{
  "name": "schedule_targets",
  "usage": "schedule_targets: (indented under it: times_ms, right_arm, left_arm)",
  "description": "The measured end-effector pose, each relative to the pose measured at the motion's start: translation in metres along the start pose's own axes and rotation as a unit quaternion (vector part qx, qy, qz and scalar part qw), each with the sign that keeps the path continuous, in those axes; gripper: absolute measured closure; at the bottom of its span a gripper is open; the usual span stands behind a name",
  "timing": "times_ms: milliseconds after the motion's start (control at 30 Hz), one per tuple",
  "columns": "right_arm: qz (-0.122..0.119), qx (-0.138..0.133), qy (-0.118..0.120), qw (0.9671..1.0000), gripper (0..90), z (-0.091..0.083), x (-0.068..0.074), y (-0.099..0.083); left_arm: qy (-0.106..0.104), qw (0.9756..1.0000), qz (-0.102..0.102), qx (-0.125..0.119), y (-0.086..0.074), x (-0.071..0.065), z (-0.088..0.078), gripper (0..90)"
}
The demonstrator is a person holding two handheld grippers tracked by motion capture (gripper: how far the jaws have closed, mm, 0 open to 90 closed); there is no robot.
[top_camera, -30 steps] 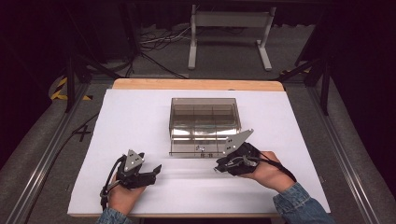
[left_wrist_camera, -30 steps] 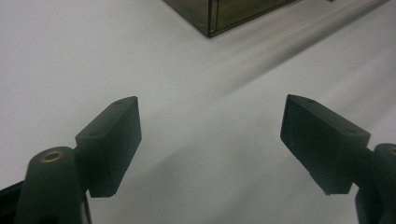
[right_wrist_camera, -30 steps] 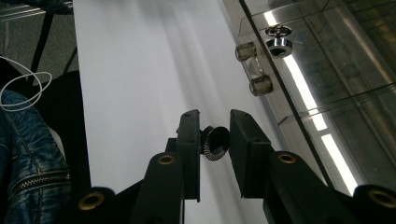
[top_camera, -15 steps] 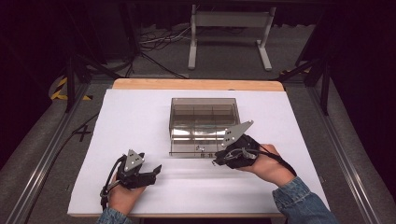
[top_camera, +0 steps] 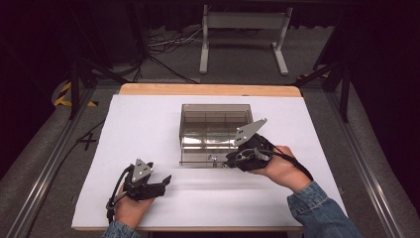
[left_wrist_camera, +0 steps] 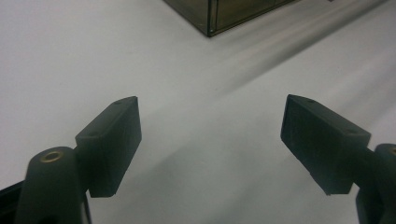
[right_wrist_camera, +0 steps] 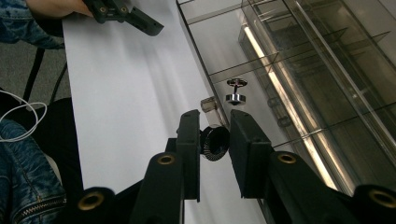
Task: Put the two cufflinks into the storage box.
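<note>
Since the earlier pictures, the right gripper has risen a little and gone slightly toward the far left, closer to the clear compartment box, while the left gripper has kept its place near the front left of the white table. In the right gripper view the jaws are pressed together on a small dark round knob with a ribbed edge, so this piece is held just in front of the near wall of the box. Close by, at that wall, a small metal stud stands, with a little clear tab beside it; I judge that the knob belongs to this fitting, perhaps a lid or drawer handle, and that the gripper holds it there to pull or mount it, but the pictures do not settle which. In the left gripper view the jaws of the left gripper stand wide apart with nothing between them, above the bare table; it seems to wait. A corner of the box shows far ahead of it. I can read no brand, label or writing anywhere.
</note>
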State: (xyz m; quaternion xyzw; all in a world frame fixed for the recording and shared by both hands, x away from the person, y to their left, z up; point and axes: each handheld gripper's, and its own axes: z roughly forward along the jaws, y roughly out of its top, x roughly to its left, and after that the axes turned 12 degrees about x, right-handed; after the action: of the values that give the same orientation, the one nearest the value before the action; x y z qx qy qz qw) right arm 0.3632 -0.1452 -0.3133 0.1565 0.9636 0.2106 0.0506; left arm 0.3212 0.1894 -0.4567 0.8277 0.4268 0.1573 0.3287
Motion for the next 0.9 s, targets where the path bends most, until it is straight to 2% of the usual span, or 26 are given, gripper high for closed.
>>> schedule_targets:
  times_ms: [367,600,900]
  right_arm:
    - [0.025,0.001,-0.008,0.9996,74.2,-0.001,-0.009,0.007]
    - [0.05,0.004,-0.015,0.9986,74.2,0.002,-0.018,0.012]
    - [0.068,0.001,-0.024,0.9974,74.1,0.005,-0.026,0.016]
  left_arm:
    - [-0.001,1.0,0.0,0.0,0.0,0.0,0.0,21.0]
    - [0.0,1.0,0.0,0.0,0.0,0.0,0.0,21.0]
    - [-0.001,1.0,0.0,0.0,0.0,0.0,0.0,21.0]
